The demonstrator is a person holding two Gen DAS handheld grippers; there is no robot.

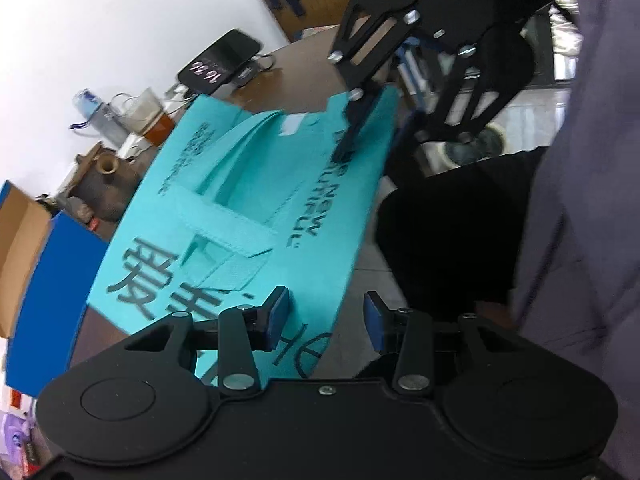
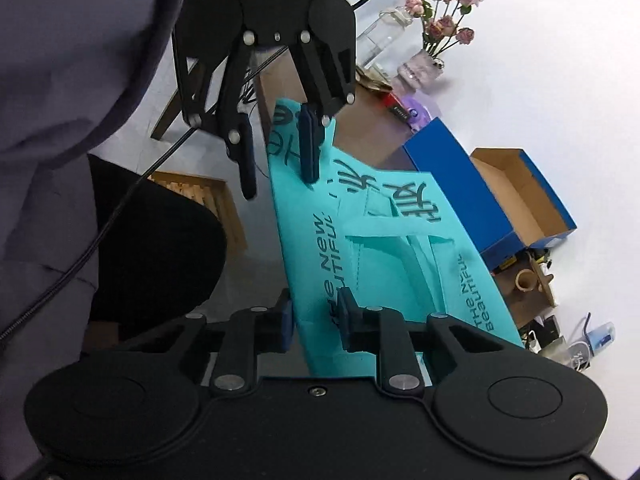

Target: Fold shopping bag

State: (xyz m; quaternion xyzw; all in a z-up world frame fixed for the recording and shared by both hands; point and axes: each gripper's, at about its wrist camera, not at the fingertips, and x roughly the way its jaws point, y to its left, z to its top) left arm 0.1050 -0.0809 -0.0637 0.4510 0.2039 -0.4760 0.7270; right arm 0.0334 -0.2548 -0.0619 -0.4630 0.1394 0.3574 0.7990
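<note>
A teal shopping bag (image 1: 248, 200) with dark lettering lies flat on a brown table, its handles folded onto its face; it also shows in the right wrist view (image 2: 384, 248). My left gripper (image 1: 326, 320) is open, its jaws straddling the bag's near edge at one end. It shows from the front in the right wrist view (image 2: 280, 156). My right gripper (image 2: 314, 320) is open, its jaws straddling the same long edge at the other end. It shows in the left wrist view (image 1: 376, 128). Neither gripper pinches the fabric.
A blue shoebox (image 2: 472, 184) and its open lid (image 2: 520, 196) lie along the bag's far side. A phone (image 1: 220, 60), bottles, a clay jug (image 1: 104, 184) and a vase of flowers (image 2: 440, 24) crowd the table's far edge. The person's torso stands close by.
</note>
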